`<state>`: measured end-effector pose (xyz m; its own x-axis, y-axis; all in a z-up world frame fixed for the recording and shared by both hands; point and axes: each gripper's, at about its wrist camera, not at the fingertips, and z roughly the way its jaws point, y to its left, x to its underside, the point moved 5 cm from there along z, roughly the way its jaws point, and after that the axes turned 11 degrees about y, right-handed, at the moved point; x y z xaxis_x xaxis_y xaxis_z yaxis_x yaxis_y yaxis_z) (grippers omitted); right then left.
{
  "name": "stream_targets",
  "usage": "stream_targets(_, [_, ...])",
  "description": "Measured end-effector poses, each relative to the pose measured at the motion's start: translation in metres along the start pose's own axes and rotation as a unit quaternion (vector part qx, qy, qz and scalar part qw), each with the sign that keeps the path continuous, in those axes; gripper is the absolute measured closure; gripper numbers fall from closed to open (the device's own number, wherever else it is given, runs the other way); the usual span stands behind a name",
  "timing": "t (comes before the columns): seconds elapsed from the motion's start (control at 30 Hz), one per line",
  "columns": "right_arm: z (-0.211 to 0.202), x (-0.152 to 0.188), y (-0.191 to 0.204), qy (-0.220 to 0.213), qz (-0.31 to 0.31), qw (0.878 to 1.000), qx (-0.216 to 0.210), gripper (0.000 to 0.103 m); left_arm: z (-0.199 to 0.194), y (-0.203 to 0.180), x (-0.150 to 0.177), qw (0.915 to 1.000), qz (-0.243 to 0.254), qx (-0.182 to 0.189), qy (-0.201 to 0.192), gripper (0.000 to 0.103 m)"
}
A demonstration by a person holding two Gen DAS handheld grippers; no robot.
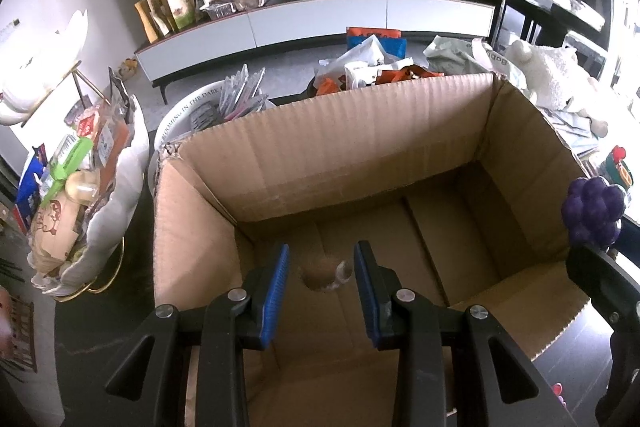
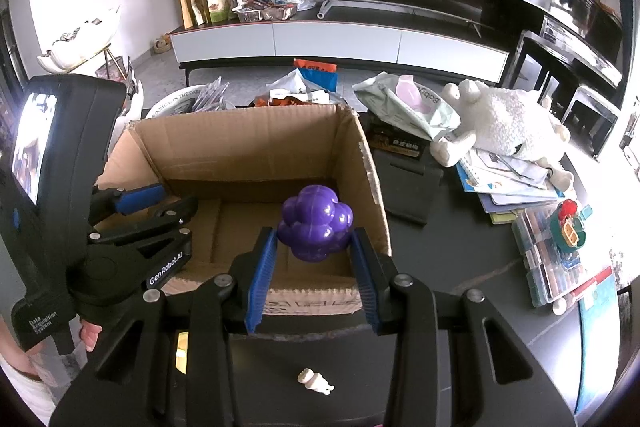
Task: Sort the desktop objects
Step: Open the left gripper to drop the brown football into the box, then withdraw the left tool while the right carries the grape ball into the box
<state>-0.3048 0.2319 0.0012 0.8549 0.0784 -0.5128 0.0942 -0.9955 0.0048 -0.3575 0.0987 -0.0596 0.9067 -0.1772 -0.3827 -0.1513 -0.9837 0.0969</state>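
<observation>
An open cardboard box [image 1: 360, 155] stands on the dark table and also shows in the right wrist view [image 2: 240, 143]. My left gripper [image 1: 322, 267] is open over the box, with a small blurred brownish object [image 1: 322, 273] between its fingers, low in the box. My right gripper [image 2: 314, 247] is shut on a purple toy grape bunch [image 2: 316, 223] and holds it over the box's near right corner. The grapes also show at the right edge of the left wrist view [image 1: 594, 211]. The left gripper shows in the right wrist view [image 2: 140, 199].
A white plush sheep [image 2: 504, 127] lies on books at the right. A clear organiser box [image 2: 556, 259] with a toy sits further right. A small cream figurine [image 2: 314, 381] lies on the table in front of the box. A white shell-shaped tray [image 1: 108, 211] of snacks stands left of the box.
</observation>
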Motion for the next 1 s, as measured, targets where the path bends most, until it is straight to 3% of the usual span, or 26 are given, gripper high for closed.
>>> stream_targets(0.13, [0.0,0.0,-0.001,0.0,0.0,1.0,0.001,0.068,-0.001,-0.001,-0.001,1.0,0.001,0.007,-0.001,0.068])
stream_targets(0.3, [-0.001,0.0,-0.003,-0.002,0.002,1.0,0.002,0.068,-0.009,-0.003,-0.001,0.9996,-0.001,0.02,-0.02,0.051])
stream_targets(0.67, [-0.002,0.0,-0.003,-0.003,0.004,1.0,0.001,0.068,-0.031,0.01,0.009,0.9989,-0.011,0.017,-0.042,0.041])
stream_targets(0.8, [-0.003,0.0,-0.003,-0.003,0.004,1.0,0.0,0.068,-0.04,0.016,0.018,0.9984,-0.017,0.021,-0.05,0.025])
stream_targets(1.0, [-0.005,0.001,0.0,-0.003,0.003,1.0,-0.001,0.068,-0.052,0.026,0.031,0.9974,-0.027,0.027,-0.062,0.013])
